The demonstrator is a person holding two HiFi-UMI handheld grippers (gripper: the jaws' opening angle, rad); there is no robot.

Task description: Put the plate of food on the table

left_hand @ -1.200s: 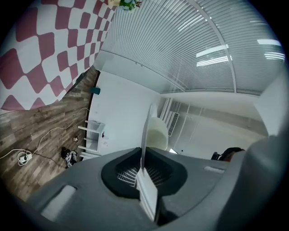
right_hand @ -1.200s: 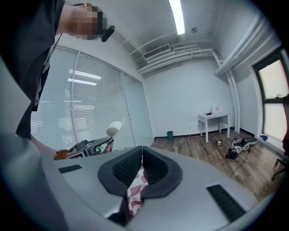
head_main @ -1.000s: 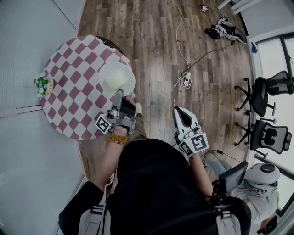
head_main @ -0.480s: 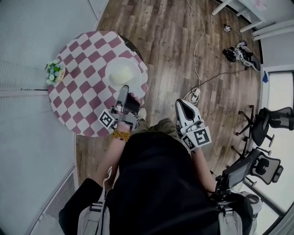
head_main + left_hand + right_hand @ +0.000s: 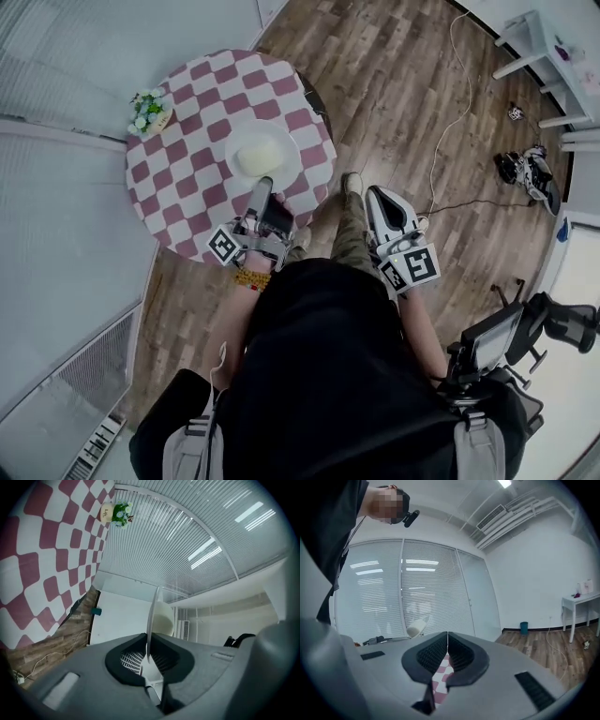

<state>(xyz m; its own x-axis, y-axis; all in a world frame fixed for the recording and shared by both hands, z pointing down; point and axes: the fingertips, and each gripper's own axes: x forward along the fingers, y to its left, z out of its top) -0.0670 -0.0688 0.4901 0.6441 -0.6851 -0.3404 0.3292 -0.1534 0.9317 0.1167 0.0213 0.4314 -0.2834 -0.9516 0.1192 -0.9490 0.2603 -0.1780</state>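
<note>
A: Left gripper [image 5: 263, 184] status?
B: Jaws clamped on near rim of white plate [image 5: 262, 150]. In the left gripper view the rim runs edge-on btwn the pads [image 5: 125, 659], pinched tight.
A: What's on it?
B: Pale mound of food [image 5: 257, 157], approx centre of plate.
A: Where's the plate?
B: Over the round table [image 5: 187, 164] w/ red-white checked cloth, toward the person's side. Can't tell if it touches the cloth or hangs just above.
A: Other stuff on the table?
B: Small flower pot [image 5: 148, 111] at far edge, well apart from plate.
A: Right gripper [image 5: 376, 194]?
B: Jaws together, nothing btwn them. Held off the table, over wood floor [image 5: 412, 103], beside the person's leg.
</note>
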